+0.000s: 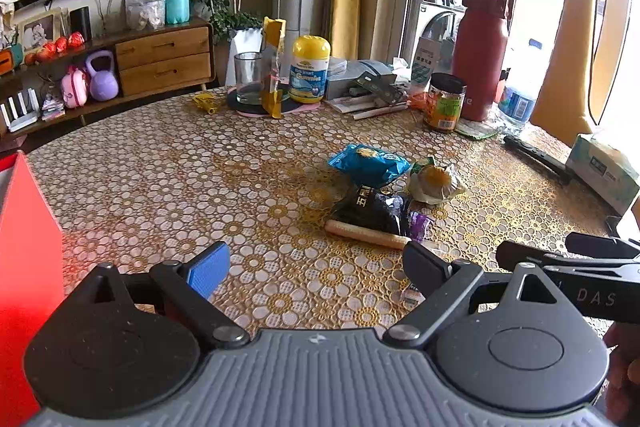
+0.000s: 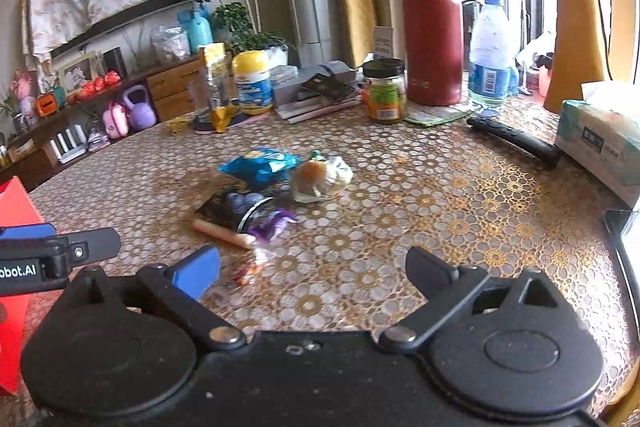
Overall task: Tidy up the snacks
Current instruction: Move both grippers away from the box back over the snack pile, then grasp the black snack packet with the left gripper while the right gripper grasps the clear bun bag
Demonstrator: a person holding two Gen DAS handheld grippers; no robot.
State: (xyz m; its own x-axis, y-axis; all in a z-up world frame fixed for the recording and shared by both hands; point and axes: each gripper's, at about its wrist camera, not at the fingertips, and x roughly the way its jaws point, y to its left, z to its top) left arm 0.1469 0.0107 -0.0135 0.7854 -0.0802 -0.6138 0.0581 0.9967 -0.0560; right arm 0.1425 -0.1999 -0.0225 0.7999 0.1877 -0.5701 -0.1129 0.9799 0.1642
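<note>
Both grippers hover low over the near edge of a round desk point(image 1: 168, 163) covered in a gold-and-white floral lace cloth. The left gripper point(image 1: 316, 265) has its fingers spread wide and holds nothing; the right gripper point(image 2: 314, 267) is likewise wide open and empty.

The snacks lie in a loose cluster toward the middle of the desk, beyond both sets of fingers. Farthest is a blue snack packet point(image 1: 368, 163), and just right of it sits a clear-wrapped bun point(image 1: 436, 183). Nearer lies a black snack bag point(image 1: 374, 207), with a purple wrapper point(image 1: 420, 223) touching its right side. A wrapped sausage stick point(image 1: 366, 233) lies along the bag's near edge, just beyond the left gripper's right finger in the left wrist view. In the right wrist view a small clear-wrapped candy point(image 2: 248, 271) sits nearest, just beyond the blue-padded finger.

A red box point(image 1: 24, 267) stands at the desk's left edge. Along the far side stand a drinking glass point(image 1: 248, 77), a yellow-lidded gummies bottle point(image 1: 310, 69), a dark-lidded jar point(image 1: 444, 103) and a red flask point(image 1: 482, 47); a tissue pack point(image 1: 604, 171) lies at the right.
</note>
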